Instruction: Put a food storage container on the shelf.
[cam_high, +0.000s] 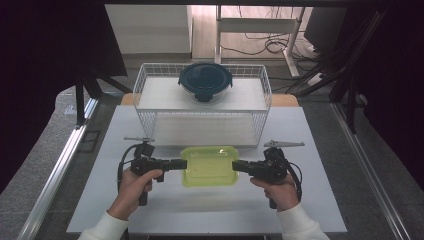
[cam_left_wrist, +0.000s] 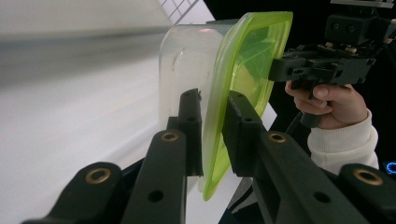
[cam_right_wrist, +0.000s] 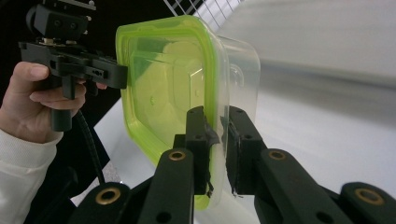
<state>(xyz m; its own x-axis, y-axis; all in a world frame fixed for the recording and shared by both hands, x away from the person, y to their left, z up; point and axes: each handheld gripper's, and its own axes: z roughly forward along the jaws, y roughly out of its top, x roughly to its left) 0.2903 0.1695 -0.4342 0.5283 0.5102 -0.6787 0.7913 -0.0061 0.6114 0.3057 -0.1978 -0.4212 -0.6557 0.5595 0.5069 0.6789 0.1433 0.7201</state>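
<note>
A clear rectangular container with a lime-green lid (cam_high: 209, 165) sits in front of the wire basket, held from both sides. My left gripper (cam_high: 182, 164) is shut on the lid's left rim; in the left gripper view my left gripper (cam_left_wrist: 212, 119) pinches the green lid (cam_left_wrist: 247, 60) edge. My right gripper (cam_high: 236, 165) is shut on the right rim; in the right gripper view my right gripper (cam_right_wrist: 218, 126) clamps the lid (cam_right_wrist: 163, 84) edge. Whether the container touches the table is unclear.
A white wire basket (cam_high: 150, 97) stands behind the container, with a round container with a dark blue lid (cam_high: 205, 81) on its upper shelf. The white table (cam_high: 200, 210) has free room toward the front. Metal rails run along both sides.
</note>
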